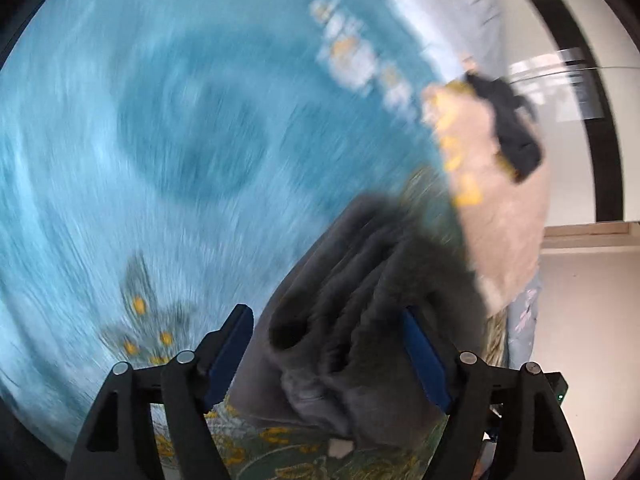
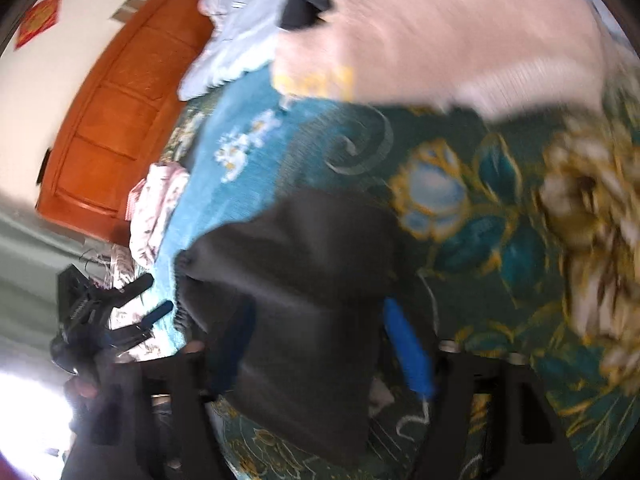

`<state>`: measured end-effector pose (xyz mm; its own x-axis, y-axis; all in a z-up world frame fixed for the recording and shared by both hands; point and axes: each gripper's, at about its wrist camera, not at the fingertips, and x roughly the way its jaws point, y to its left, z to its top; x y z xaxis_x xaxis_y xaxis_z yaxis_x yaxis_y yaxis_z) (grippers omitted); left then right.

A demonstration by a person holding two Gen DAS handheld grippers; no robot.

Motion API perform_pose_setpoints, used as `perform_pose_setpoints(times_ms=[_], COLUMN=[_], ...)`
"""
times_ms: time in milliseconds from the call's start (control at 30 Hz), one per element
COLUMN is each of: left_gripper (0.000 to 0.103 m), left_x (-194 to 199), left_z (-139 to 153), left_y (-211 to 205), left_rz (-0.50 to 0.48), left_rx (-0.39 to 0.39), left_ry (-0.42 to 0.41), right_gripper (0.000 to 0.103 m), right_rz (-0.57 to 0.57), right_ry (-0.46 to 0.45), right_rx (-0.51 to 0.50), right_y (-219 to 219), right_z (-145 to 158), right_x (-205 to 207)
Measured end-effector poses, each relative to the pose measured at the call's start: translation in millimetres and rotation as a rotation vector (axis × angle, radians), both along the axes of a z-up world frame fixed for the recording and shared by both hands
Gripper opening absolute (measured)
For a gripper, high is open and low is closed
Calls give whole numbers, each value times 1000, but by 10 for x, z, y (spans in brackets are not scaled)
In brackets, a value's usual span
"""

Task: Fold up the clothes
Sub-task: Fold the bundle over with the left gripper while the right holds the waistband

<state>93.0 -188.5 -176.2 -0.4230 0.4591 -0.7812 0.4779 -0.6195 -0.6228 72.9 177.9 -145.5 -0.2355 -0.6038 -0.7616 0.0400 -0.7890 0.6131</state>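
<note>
Left gripper (image 1: 332,354) around dark garment (image 1: 360,300)

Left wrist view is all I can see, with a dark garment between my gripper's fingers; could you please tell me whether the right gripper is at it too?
Observer: Yes, the dark garment also hangs between the fingers of the right gripper, which stand wide apart.
Operator: Thank you. What lies under it on that side?
Observer: A green bedspread patterned with large gold flowers.
Operator: Is anything else piled nearby?
Observer: A pink floral bundle lies beside the blue blanket, on the side towards an orange wooden panel.
</note>
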Motion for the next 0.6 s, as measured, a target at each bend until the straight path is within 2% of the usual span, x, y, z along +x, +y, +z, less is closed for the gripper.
perform_pose_setpoints(times_ms=[67,200,267,433,533,600], left_gripper=[85,87,95,102,103,103], left_x=[4,12,17,158,148,88], left_z=[-84,-253,-333,-524,-516,-488], left_y=[-5,-14,-22,-120,-114,-64], left_rz=[3,8,12,109,113,78], left_rx=[30,91,123,364,400,374], left_ry=[-2,-7,-10,-14,-8,-3], right_gripper=[86,88,88,92,93,93], right_rz=[-16,-26,-25,-2,6,-2], right_ry=[-37,-81,-98,-111,-126,-135], right_rx=[-40,-106,-130,-178,-197,-216], right_y=[17,-11,-40,-129,-170,-179], right_z=[-130,-299,-368,-465,-522,-564], right_x=[41,70,74,62,51,45])
